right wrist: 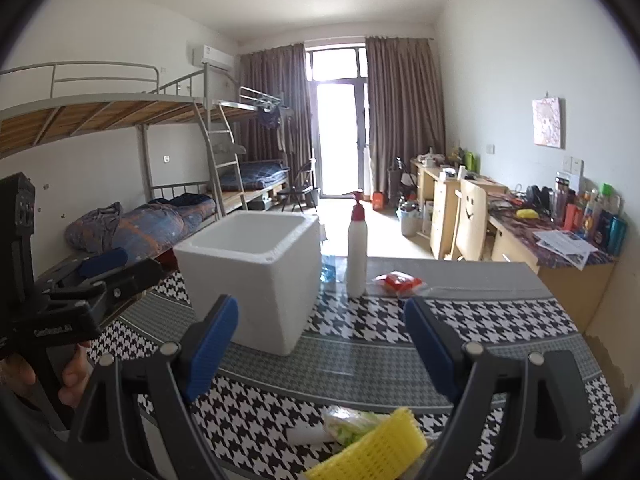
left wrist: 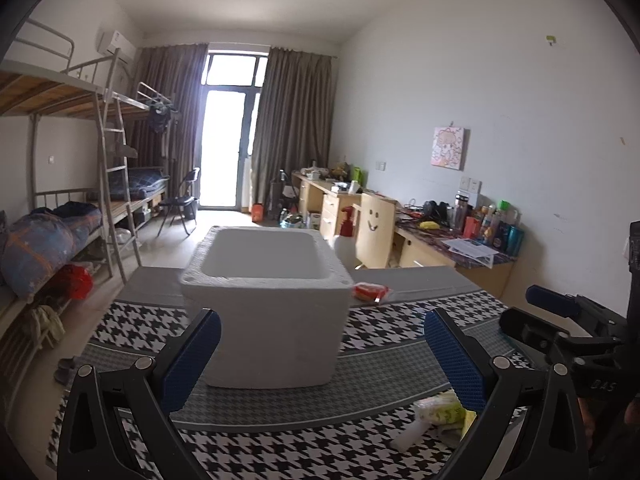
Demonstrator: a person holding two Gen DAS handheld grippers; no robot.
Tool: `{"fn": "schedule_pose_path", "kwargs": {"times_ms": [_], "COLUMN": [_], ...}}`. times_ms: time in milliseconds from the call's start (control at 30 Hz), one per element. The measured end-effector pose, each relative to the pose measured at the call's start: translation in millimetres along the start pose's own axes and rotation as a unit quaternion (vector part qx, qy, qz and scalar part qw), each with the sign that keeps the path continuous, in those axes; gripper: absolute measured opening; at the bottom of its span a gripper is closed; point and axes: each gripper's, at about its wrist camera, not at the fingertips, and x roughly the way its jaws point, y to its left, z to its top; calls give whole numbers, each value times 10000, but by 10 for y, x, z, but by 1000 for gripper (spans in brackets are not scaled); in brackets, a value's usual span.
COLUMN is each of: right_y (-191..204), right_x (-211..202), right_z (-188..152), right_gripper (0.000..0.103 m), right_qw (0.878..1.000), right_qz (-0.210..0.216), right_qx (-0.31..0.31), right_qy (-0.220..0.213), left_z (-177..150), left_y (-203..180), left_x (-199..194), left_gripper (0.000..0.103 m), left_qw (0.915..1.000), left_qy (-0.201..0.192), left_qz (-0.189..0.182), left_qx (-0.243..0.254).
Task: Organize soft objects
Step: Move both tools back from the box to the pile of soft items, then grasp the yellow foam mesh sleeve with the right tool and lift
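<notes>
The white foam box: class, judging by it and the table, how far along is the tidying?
Done: nothing; the white foam box looks empty. In hand: nothing; the right gripper and left gripper are open. Left: the red packet, yellow foam net and green-white packet.

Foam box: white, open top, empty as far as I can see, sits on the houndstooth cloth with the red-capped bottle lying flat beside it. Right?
One thing is off: the red-capped bottle is standing upright, not lying flat, as the right wrist view shows. The rest holds: the white foam box is open-topped, no contents are visible inside, and it sits on the houndstooth cloth with the bottle beside it.
</notes>
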Motion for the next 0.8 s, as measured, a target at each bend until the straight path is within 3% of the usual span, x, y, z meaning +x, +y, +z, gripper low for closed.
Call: {"fn": "schedule_pose_path", "kwargs": {"times_ms": [800], "right_y": [-312], "right_x": [-131], "right_z": [-379], "right_gripper": [88], "right_qw": [9976], "right_qz": [-494], "right_qx": [416], "right_qy": [240], "left_z": [-351], "left_y": [-405], "left_x": [236], "left_gripper": [102], "left_qw": [9969], "left_qy": [372], "left_qz": [-519], "left_qx": [469]}}
